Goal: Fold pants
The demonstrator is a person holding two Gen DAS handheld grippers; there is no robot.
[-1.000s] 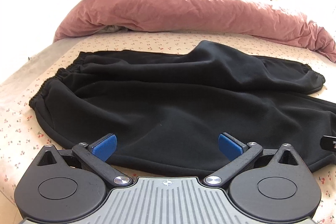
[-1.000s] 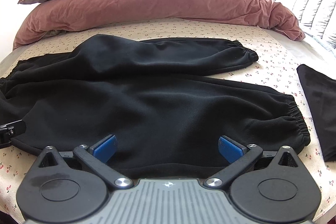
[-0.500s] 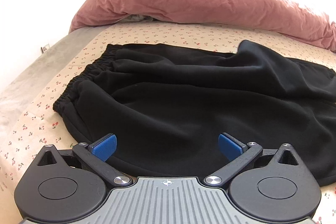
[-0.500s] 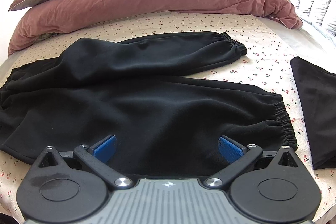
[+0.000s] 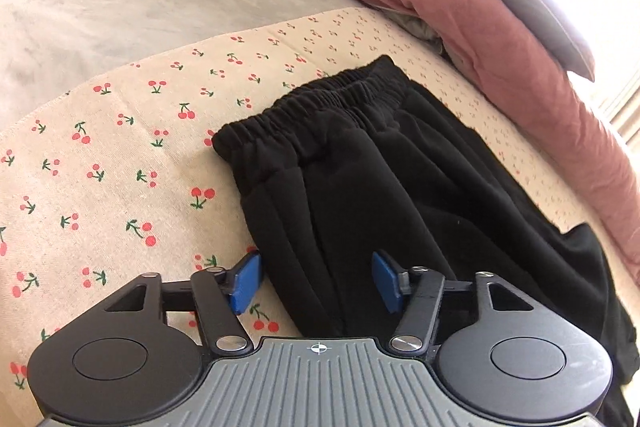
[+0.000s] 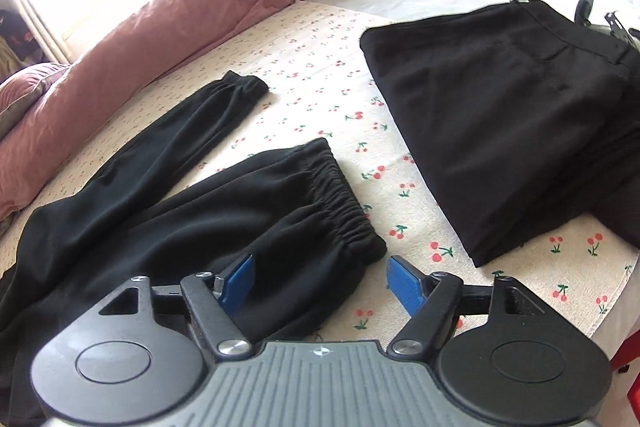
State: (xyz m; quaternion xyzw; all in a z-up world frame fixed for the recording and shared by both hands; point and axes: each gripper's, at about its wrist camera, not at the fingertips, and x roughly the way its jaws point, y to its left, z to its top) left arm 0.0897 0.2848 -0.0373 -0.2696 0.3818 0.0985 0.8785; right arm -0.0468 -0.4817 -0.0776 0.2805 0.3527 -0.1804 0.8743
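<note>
One pair of black pants (image 5: 400,187) spread flat on the cherry-print bed (image 5: 120,147), two legs splayed, likely for grabbing both ends. Left gripper (image 5: 316,281) straddling the waistband side edge, fingers apart, nothing clamped. Right gripper (image 6: 320,281) over the near cuff (image 6: 340,211), fingers apart. One folded black stack (image 6: 500,115) aside.

Left tool (image 5: 316,283) and right tool (image 6: 320,283): jaws apart, low.

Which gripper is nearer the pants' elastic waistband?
Left. The left gripper straddles the pants' side edge below the waistband; the right gripper is at a leg cuff.
</note>
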